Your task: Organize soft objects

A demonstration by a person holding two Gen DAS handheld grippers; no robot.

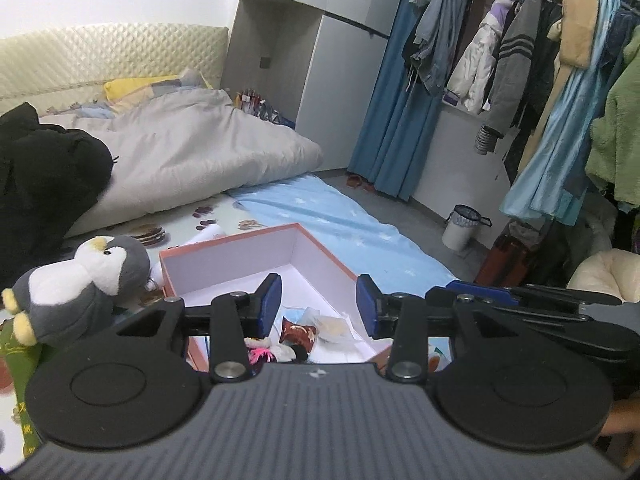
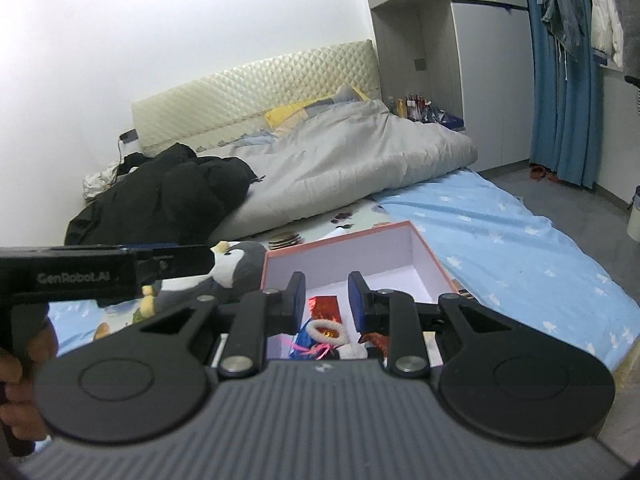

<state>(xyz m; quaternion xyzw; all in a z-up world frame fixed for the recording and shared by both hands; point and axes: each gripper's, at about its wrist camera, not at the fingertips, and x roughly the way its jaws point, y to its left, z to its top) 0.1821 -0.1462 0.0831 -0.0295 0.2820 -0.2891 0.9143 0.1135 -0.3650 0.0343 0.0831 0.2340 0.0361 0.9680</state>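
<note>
the grey and white plush penguin (image 1: 86, 280) sits on the bed just left of the open pink cardboard box (image 1: 256, 264), nearer the left gripper (image 1: 318, 308), whose jaws, like the right gripper's (image 2: 325, 300), stand apart and empty.

Bedroom interior. White wall (image 2: 180, 40) at 10 o'clock; cream quilted headboard (image 2: 256, 92) before it. Low bed with grey duvet (image 2: 352, 160) at centre, yellow pillow (image 2: 296, 114) at its head, black coat (image 2: 160, 200) at 9 o'clock, pale blue star-print sheet (image 2: 520, 240) at 3 o'clock. Grey wardrobe (image 1: 320, 60) at 12 o'clock, blue curtain (image 1: 400, 100) at 1 o'clock, hung garments on a rail (image 1: 520, 60) at 2 o'clock. Grey floor (image 1: 432, 216) with white waste bin (image 1: 462, 228).
</note>
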